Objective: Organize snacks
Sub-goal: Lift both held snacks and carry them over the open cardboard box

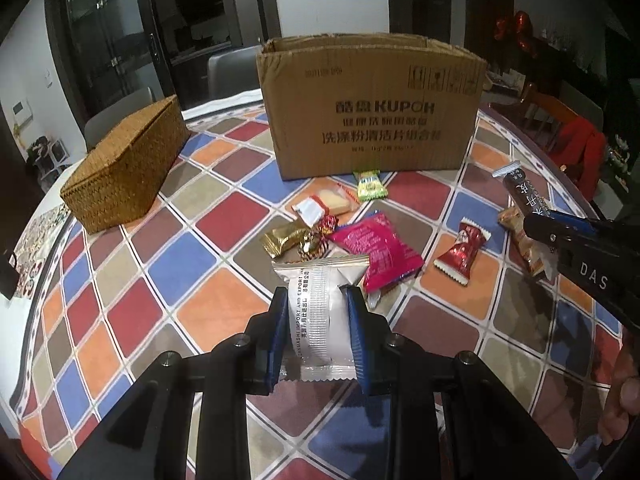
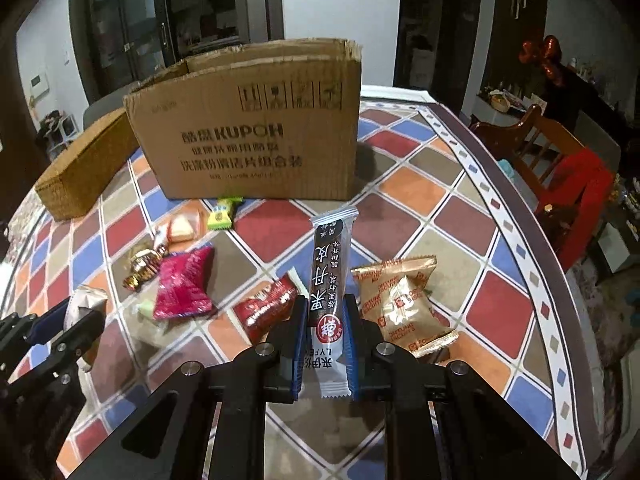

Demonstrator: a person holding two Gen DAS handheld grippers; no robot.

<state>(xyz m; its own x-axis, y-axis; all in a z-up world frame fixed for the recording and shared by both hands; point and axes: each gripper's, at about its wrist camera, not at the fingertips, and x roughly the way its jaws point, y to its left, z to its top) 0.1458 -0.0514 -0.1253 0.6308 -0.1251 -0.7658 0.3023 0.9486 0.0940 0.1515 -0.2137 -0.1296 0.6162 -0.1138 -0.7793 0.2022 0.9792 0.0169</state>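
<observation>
My left gripper (image 1: 318,300) is shut on a silver-white snack packet (image 1: 320,312), held above the table. My right gripper (image 2: 322,316) is shut on a long dark fruit-leather bar (image 2: 330,272); the bar also shows in the left wrist view (image 1: 520,192). Loose snacks lie on the table: a pink packet (image 1: 376,252), a red candy (image 1: 460,252), gold candies (image 1: 288,238), an orange-white biscuit packet (image 1: 328,202), a green packet (image 1: 370,186) and a tan biscuit packet (image 2: 404,304). The open cardboard box (image 1: 372,116) stands behind them.
A lidded wicker basket (image 1: 124,168) sits left of the box. The round table (image 1: 224,216) has a coloured tile cloth. A wooden chair with red cloth (image 2: 560,176) stands at the right. Dark cabinets are behind.
</observation>
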